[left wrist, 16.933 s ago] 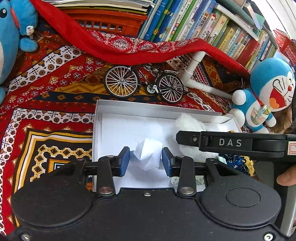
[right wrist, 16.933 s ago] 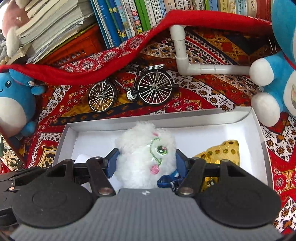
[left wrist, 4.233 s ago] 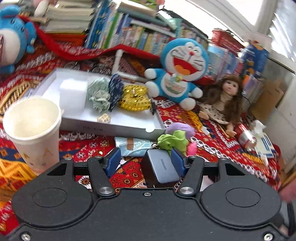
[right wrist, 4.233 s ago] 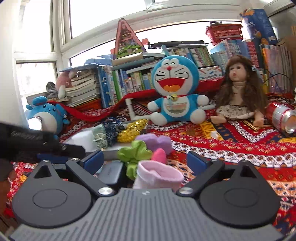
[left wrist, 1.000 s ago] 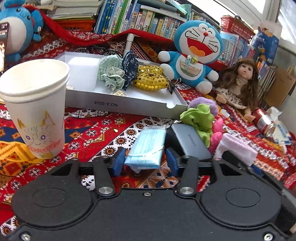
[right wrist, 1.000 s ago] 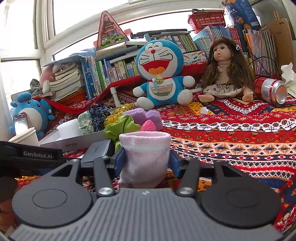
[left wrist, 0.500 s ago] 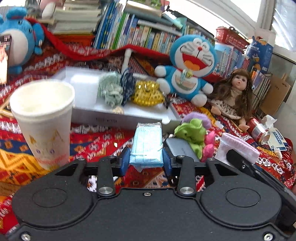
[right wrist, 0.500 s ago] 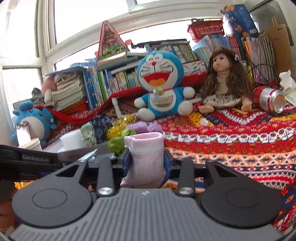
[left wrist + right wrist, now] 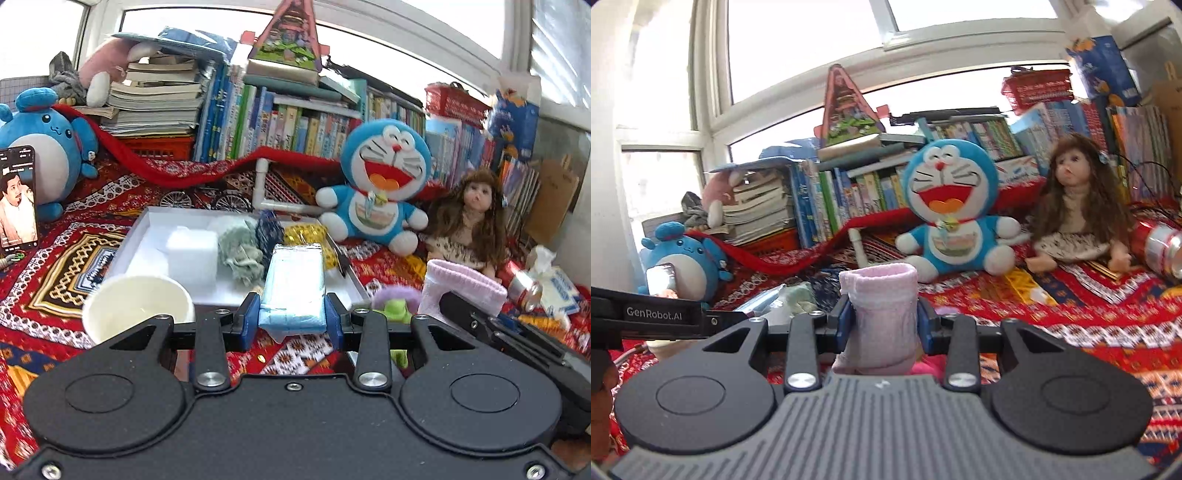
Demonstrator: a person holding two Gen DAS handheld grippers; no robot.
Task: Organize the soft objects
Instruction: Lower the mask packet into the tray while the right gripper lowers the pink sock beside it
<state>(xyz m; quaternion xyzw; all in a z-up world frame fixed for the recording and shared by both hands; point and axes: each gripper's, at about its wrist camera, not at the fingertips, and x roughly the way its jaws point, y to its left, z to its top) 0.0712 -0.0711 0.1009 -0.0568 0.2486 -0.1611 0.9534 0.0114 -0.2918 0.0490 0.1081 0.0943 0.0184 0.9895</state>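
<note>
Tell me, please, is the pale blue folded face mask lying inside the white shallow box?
No, the pale blue folded face mask is clamped in the left gripper, in front of the white shallow box.

Blue mask pack (image 9: 293, 286): flat, pale blue, wrapped in clear plastic, lifted off the cloth, long side running away from the camera, far end over the near wall of the white box (image 9: 147, 236). Pink sock (image 9: 879, 314): soft, ribbed cuff up and open, upright, toe hanging below. In the box: white block (image 9: 192, 254), grey-green cloth bundle (image 9: 240, 254), dark blue cloth (image 9: 269, 230), gold sequin pouch (image 9: 306, 234), side by side.
</note>
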